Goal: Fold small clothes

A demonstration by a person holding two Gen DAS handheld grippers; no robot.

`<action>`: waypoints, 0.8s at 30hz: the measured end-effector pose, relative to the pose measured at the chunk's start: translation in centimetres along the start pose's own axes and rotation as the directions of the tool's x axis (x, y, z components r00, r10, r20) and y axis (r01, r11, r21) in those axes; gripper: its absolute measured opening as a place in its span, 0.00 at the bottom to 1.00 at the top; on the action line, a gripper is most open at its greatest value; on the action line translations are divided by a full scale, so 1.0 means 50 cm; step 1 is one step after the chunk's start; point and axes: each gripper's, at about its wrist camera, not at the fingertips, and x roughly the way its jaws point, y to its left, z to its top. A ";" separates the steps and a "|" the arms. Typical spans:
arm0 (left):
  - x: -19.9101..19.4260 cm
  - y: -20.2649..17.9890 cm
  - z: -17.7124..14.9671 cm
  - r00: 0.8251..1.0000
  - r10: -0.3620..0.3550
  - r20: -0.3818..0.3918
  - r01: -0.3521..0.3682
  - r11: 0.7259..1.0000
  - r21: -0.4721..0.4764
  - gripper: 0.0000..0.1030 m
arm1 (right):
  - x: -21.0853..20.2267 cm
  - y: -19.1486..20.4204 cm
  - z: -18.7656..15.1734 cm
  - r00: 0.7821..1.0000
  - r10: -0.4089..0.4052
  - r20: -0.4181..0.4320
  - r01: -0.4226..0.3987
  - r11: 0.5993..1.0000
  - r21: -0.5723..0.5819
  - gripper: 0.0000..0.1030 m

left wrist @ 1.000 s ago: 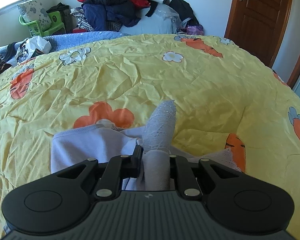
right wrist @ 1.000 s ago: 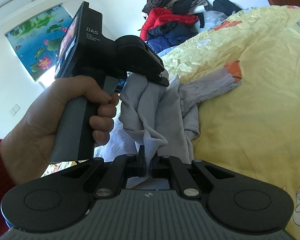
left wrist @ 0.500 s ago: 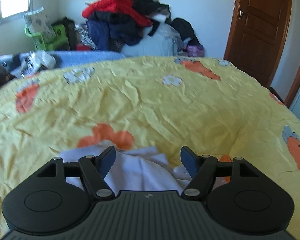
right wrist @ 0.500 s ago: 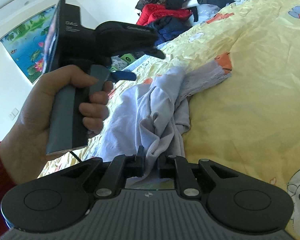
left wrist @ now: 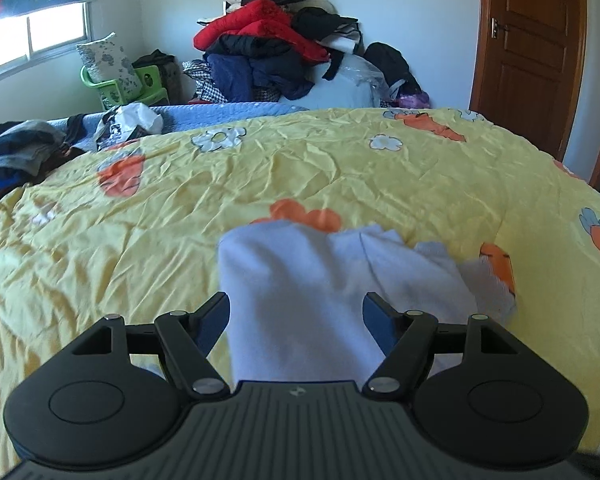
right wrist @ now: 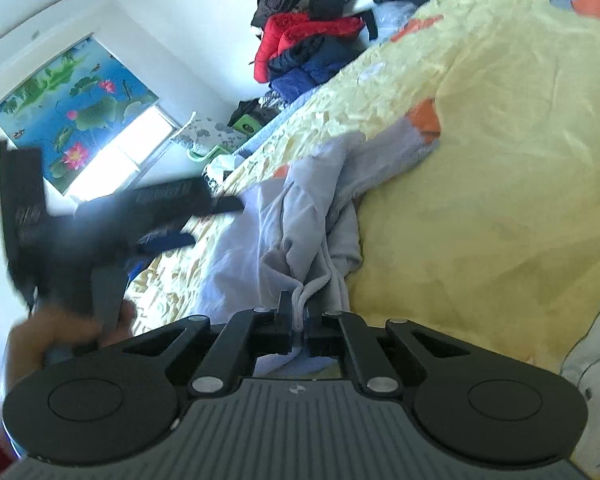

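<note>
Wide yellow bedspread [left wrist: 380,184] with carrot print, crumpled, filling most of the room. Near its front edge, beside an orange carrot [left wrist: 496,258], a pale lilac garment [left wrist: 300,280], bunched and half folded. Probably light, limp, thin knit; likely to sag and slide unless pinched at a hem or lace edge. Left gripper [left wrist: 296,312] released, jaws having just been opening, spread wide apart with cloth between them but untouched. Right gripper [right wrist: 298,316] clenched on a gathered fold of the garment. Beyond the carrot, plenty of bare spread for laying flat; clothes heap [left wrist: 272,44] well apart, past the far edge.
</note>
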 end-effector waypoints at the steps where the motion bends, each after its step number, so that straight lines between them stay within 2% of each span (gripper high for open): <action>1: -0.004 0.003 -0.007 1.000 0.002 -0.001 -0.002 1.000 -0.002 0.71 | -0.001 0.002 0.001 1.000 -0.005 0.004 0.005 1.000 -0.009 0.07; 3: -0.011 0.006 -0.020 1.000 0.000 -0.006 0.000 1.000 0.005 0.71 | 0.004 0.002 0.005 1.000 -0.026 -0.007 0.026 1.000 -0.017 0.11; 4: -0.017 0.007 -0.026 1.000 -0.002 -0.006 0.002 1.000 0.008 0.71 | 0.006 0.001 0.006 0.999 -0.034 -0.017 0.034 0.999 -0.015 0.20; 6: -0.029 0.012 -0.039 1.000 -0.004 0.003 0.004 1.000 0.012 0.72 | -0.002 -0.002 0.010 0.998 -0.052 -0.034 0.051 0.999 -0.016 0.27; 7: -0.036 0.015 -0.046 1.000 -0.001 0.010 0.001 1.000 0.009 0.72 | -0.017 0.001 0.016 0.998 -0.054 -0.019 0.054 0.998 -0.025 0.28; 8: -0.042 0.017 -0.052 1.000 0.000 0.013 0.000 1.000 0.005 0.73 | -0.031 0.006 0.022 0.998 -0.063 0.010 0.064 0.997 -0.046 0.34; 11: -0.054 0.019 -0.064 1.000 -0.023 0.016 0.023 1.000 -0.016 0.74 | -0.041 0.036 0.067 0.992 -0.099 0.081 0.111 0.981 -0.161 0.44; 14: -0.065 0.009 -0.073 0.999 -0.045 0.021 0.045 0.999 -0.014 0.74 | 0.013 0.042 0.128 0.995 -0.085 0.054 0.094 0.978 -0.185 0.45; 16: -0.072 -0.005 -0.079 0.998 -0.042 0.038 0.042 0.999 0.015 0.75 | 0.066 0.045 0.162 0.994 -0.106 0.016 0.107 0.974 -0.198 0.53; 17: -0.073 -0.011 -0.081 0.998 -0.041 0.042 0.040 0.999 0.027 0.77 | 0.089 0.046 0.177 0.994 -0.110 0.014 0.110 0.973 -0.202 0.63; 18: -0.072 -0.016 -0.083 0.998 -0.041 0.043 0.039 0.999 0.034 0.77 | 0.122 0.046 0.195 0.993 -0.116 -0.007 0.112 0.972 -0.208 0.64; 20: -0.069 -0.024 -0.084 0.998 -0.047 0.042 0.045 0.998 0.040 0.77 | 0.169 0.050 0.208 0.989 -0.142 -0.048 0.128 0.968 -0.217 0.62; 22: -0.066 -0.030 -0.084 0.997 -0.057 0.042 0.055 0.998 0.041 0.77 | 0.211 0.054 0.214 0.985 -0.139 -0.099 0.109 0.959 -0.261 0.46; 23: -0.064 -0.033 -0.084 0.997 -0.061 0.041 0.060 0.998 0.037 0.77 | 0.225 0.057 0.212 0.981 -0.159 -0.108 0.124 0.952 -0.281 0.14; 24: -0.061 -0.034 -0.085 0.997 -0.064 0.039 0.063 0.997 0.033 0.77 | 0.236 0.059 0.211 0.977 -0.186 -0.105 0.146 0.941 -0.306 0.13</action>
